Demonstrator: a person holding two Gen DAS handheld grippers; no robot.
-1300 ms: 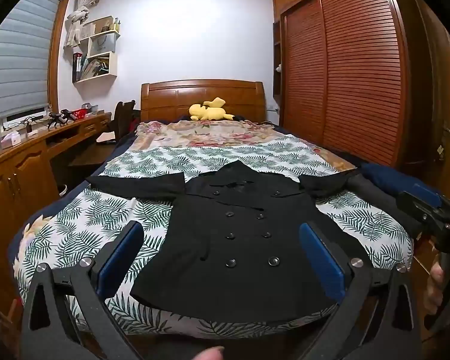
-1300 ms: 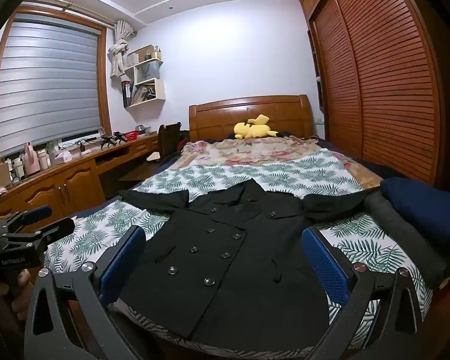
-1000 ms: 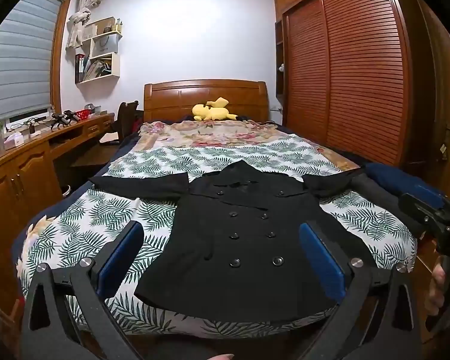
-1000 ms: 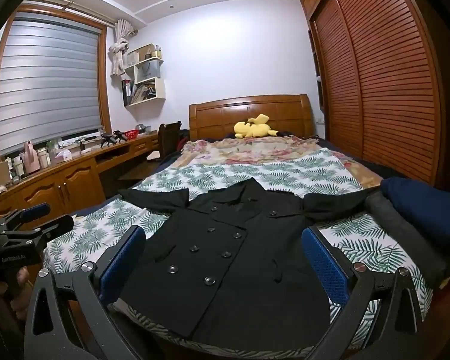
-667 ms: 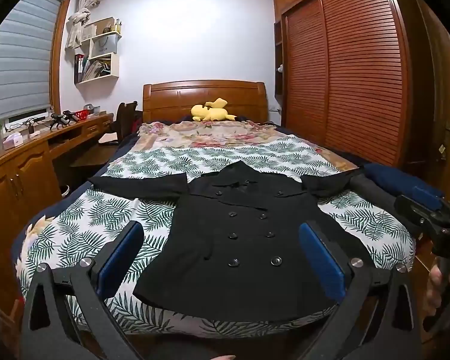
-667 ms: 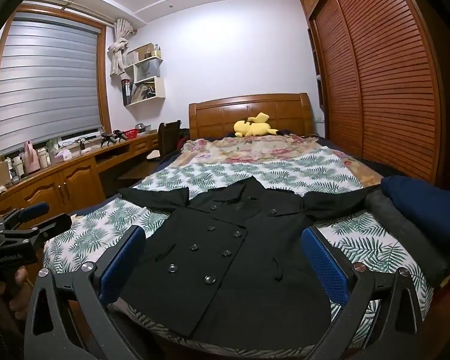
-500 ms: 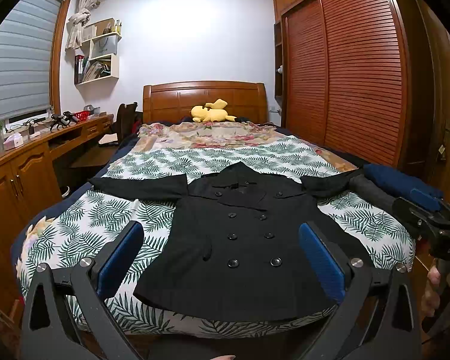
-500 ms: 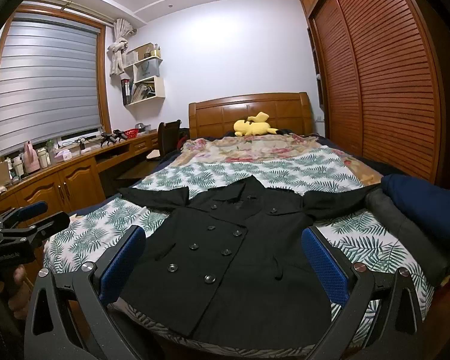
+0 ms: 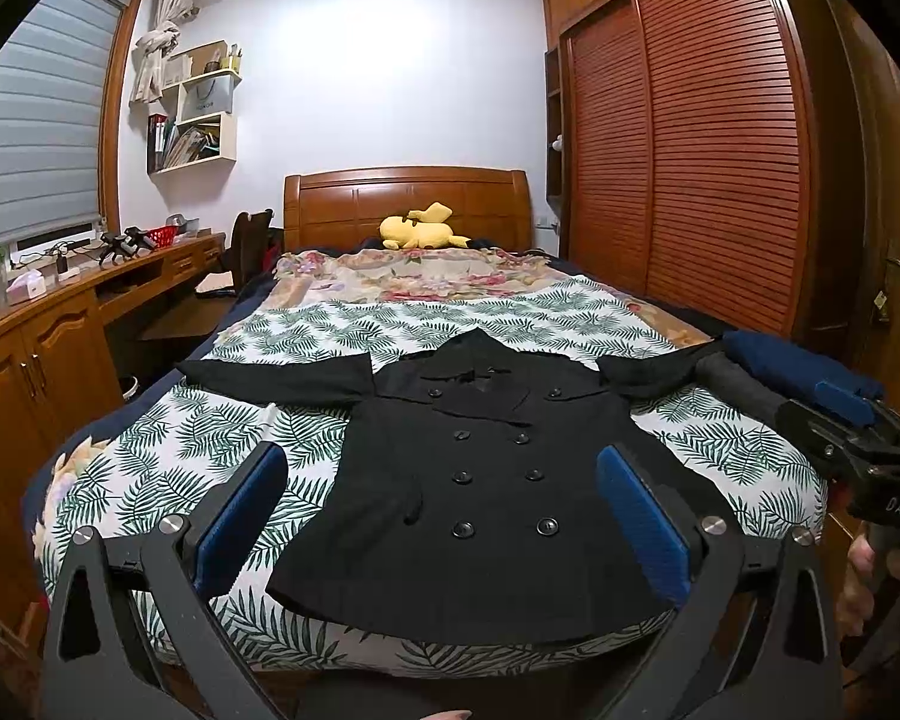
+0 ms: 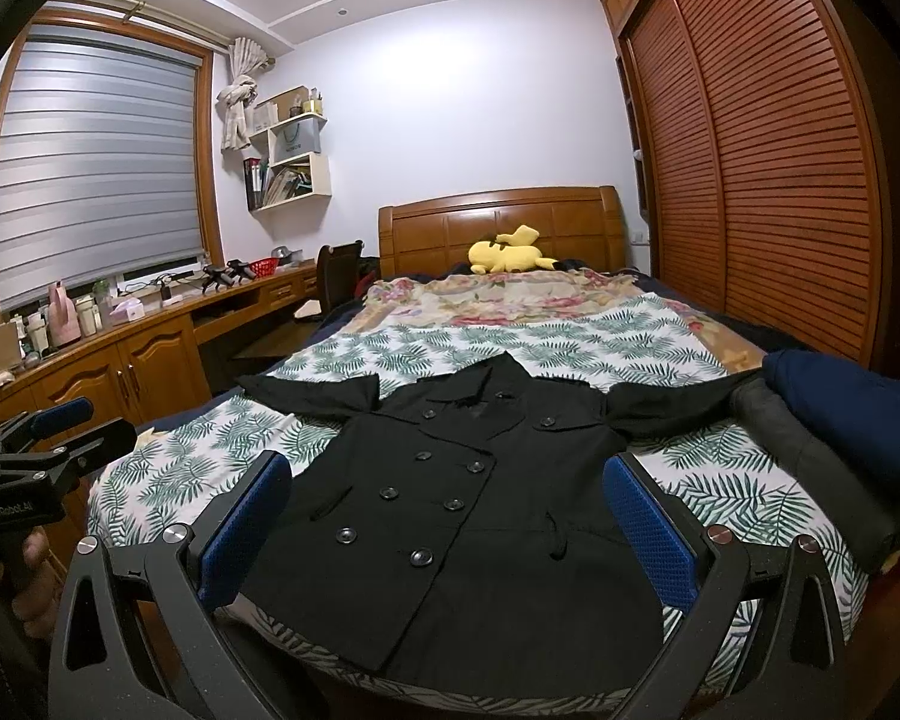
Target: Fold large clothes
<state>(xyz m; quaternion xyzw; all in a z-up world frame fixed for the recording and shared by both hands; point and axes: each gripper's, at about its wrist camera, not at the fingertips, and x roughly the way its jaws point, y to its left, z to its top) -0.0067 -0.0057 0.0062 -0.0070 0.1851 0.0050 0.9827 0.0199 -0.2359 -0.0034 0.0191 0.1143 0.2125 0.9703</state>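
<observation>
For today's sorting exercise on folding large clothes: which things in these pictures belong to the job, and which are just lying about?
Belong to the job:
black coat, spread flat on the bed
left gripper, open
right gripper, open

Just lying about:
yellow plush toy
navy bundle
grey bundle
wall shelf
desk

The bed (image 9: 168,450) has a leafy sheet. A black coat (image 9: 486,498) lies flat on it, sleeves out. A yellow soft toy (image 9: 420,231) sits by the headboard.
</observation>
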